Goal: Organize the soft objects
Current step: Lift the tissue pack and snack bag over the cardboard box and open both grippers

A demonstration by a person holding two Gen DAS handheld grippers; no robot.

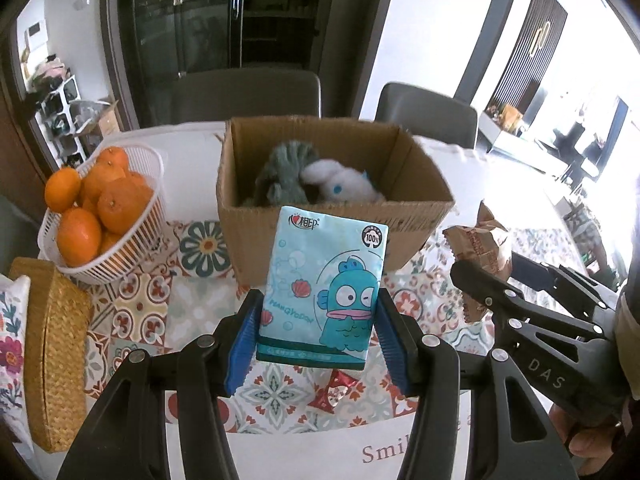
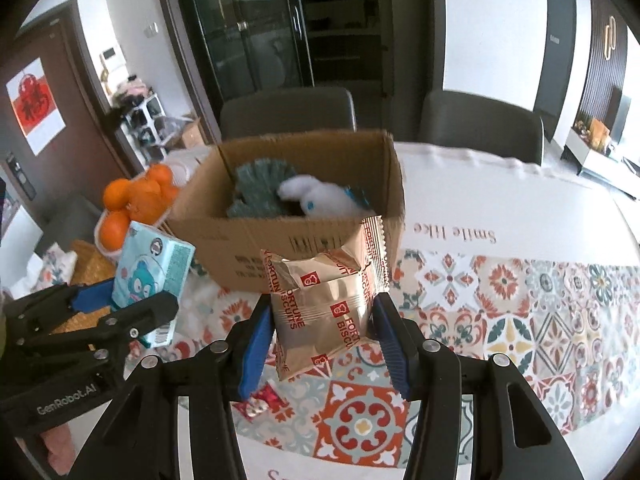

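My left gripper (image 1: 318,330) is shut on a light blue tissue pack (image 1: 324,284) with a cartoon fish, held up above the table. My right gripper (image 2: 324,340) is shut on a gold Fortune Biscuits packet (image 2: 326,308), also lifted. Each holds its item in front of an open cardboard box (image 1: 416,184) (image 2: 248,240). Inside the box lie a teal fuzzy toy (image 1: 280,172) (image 2: 256,188) and a white plush (image 1: 344,184) (image 2: 324,200). The right gripper with the packet (image 1: 480,248) shows at the right of the left wrist view; the left gripper with the tissue pack (image 2: 152,268) shows at the left of the right wrist view.
A white basket (image 1: 136,232) of oranges (image 1: 116,204) stands left of the box, with a woven box (image 1: 52,344) nearer the table edge. A small red wrapped candy (image 1: 336,394) (image 2: 260,400) lies on the patterned tablecloth below the grippers. Two grey chairs (image 1: 248,96) stand behind the table.
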